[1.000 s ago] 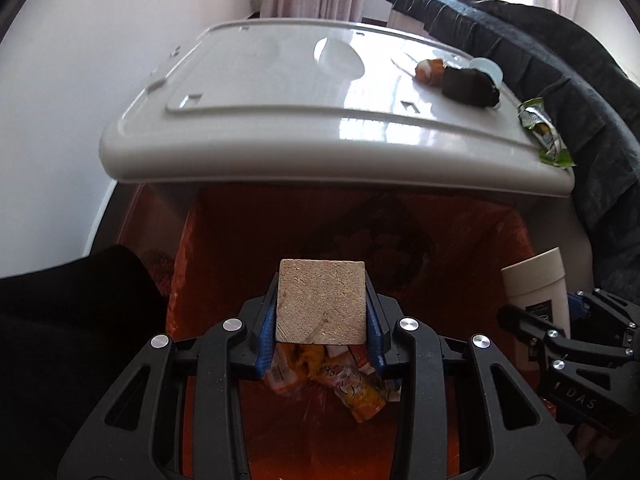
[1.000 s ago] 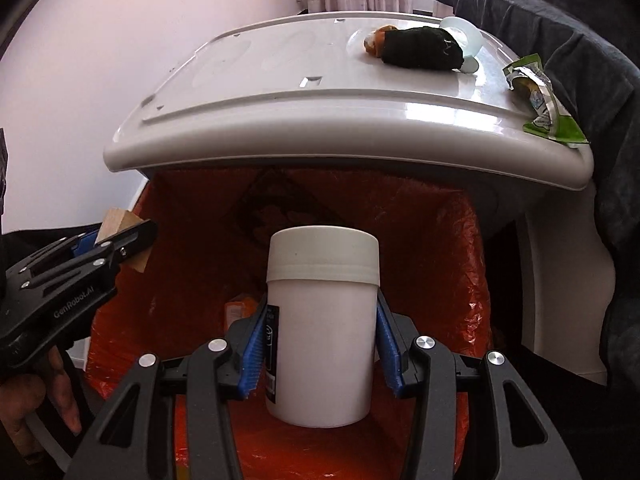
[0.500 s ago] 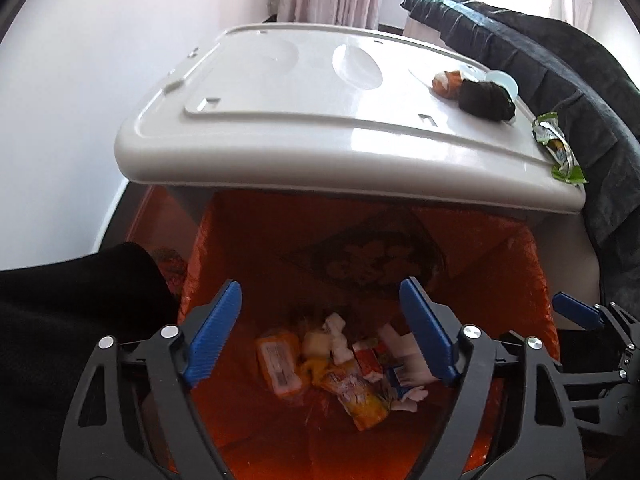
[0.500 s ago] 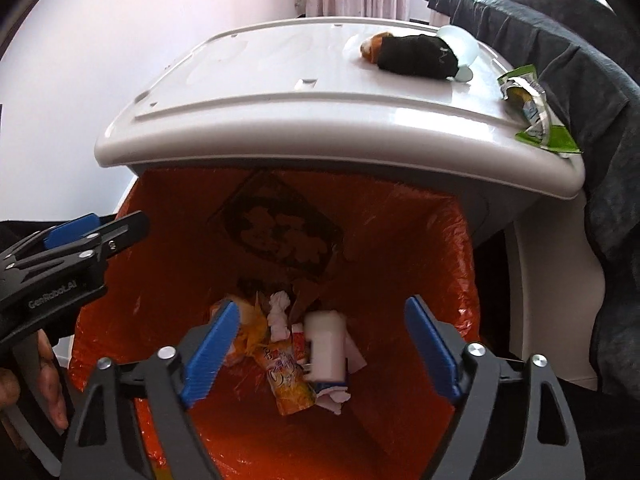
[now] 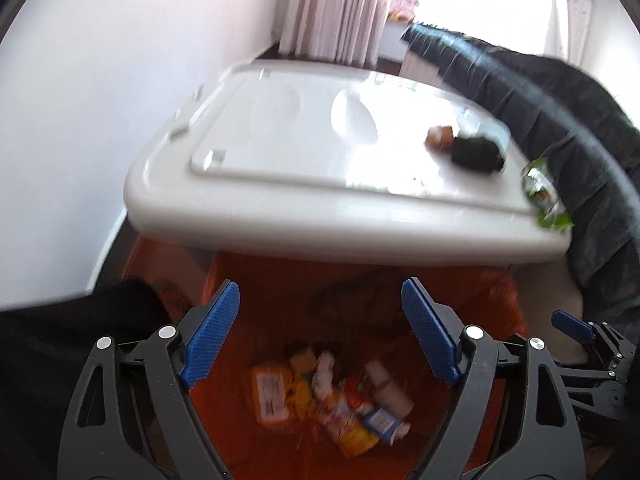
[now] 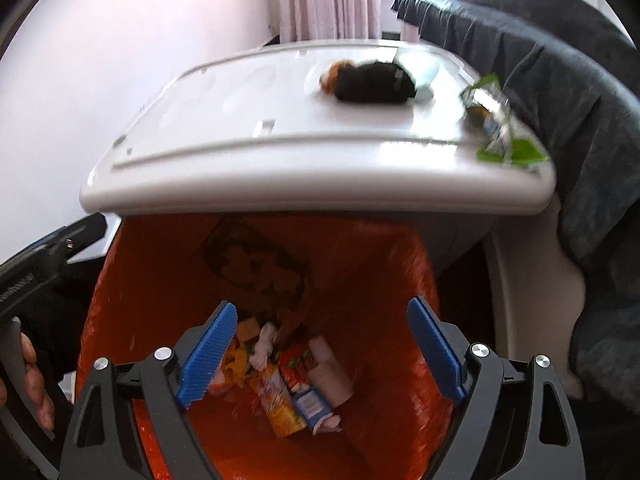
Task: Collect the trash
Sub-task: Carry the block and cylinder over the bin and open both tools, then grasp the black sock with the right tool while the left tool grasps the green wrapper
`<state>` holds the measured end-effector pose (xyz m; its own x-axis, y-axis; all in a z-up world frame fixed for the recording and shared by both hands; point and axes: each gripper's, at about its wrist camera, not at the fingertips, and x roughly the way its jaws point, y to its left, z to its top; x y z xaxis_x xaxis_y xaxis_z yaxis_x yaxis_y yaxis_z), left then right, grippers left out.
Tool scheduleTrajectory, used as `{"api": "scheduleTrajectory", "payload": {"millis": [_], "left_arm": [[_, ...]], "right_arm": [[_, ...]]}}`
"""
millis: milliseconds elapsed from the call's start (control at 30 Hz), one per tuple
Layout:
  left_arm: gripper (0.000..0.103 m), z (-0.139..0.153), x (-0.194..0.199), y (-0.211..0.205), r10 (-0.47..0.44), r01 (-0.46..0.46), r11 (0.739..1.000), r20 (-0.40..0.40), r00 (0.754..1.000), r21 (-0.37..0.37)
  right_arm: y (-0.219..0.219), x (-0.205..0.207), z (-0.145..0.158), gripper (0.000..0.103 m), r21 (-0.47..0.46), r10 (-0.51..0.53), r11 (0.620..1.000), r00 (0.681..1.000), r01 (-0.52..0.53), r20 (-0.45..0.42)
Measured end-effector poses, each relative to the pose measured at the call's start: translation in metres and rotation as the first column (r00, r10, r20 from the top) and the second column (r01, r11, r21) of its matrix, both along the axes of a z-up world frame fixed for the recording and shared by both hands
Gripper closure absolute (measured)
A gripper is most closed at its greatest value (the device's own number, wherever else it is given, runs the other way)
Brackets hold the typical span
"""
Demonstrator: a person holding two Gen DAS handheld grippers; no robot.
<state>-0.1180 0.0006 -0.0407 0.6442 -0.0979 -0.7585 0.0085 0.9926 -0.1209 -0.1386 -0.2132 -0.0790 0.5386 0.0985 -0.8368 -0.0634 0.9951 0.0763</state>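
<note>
Left gripper (image 5: 320, 336) and right gripper (image 6: 322, 354), jaws spread and empty, above the orange-lined bin (image 6: 380, 272). White bottle (image 6: 330, 372) lies among wrappers at its bottom, long axis diagonal. White table (image 6: 248, 128) beyond; dark sofa (image 6: 560, 80) at right.

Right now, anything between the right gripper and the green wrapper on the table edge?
Nothing visible. The right gripper is open and empty over the orange bin bag; the green wrapper lies on the white table by the dark blanket. Only the table's rim lies between.
</note>
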Motion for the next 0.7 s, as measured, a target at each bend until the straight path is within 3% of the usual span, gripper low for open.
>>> {"api": "scheduleTrajectory", "payload": {"millis": [200, 333, 567, 700], "left_arm": [[0.022, 0.043, 0.028, -0.022, -0.064, 0.058, 0.997, 0.132, 0.989, 0.047], [0.022, 0.054, 0.051, -0.033, -0.089, 0.083, 0.996, 0.167, 0.982, 0.039], [0.022, 0.044, 0.069, -0.042, -0.101, 0.099, 0.995, 0.176, 0.979, 0.018], [0.022, 0.027, 0.073, -0.042, -0.109, 0.109, 0.994, 0.129, 0.986, 0.008]], "right_arm": [[-0.017, 0.028, 0.042, 0.017, -0.009, -0.027, 1.000, 0.995, 0.028, 0.091], [-0.024, 0.060, 0.062, 0.017, -0.046, -0.019, 0.999, 0.990, 0.025, 0.142], [-0.018, 0.136, 0.057, 0.016, -0.125, 0.009, 0.992, 0.989, 0.009, 0.149], [-0.012, 0.187, 0.040, 0.016, -0.138, -0.012, 0.990, 0.993, 0.028, 0.115]]}}
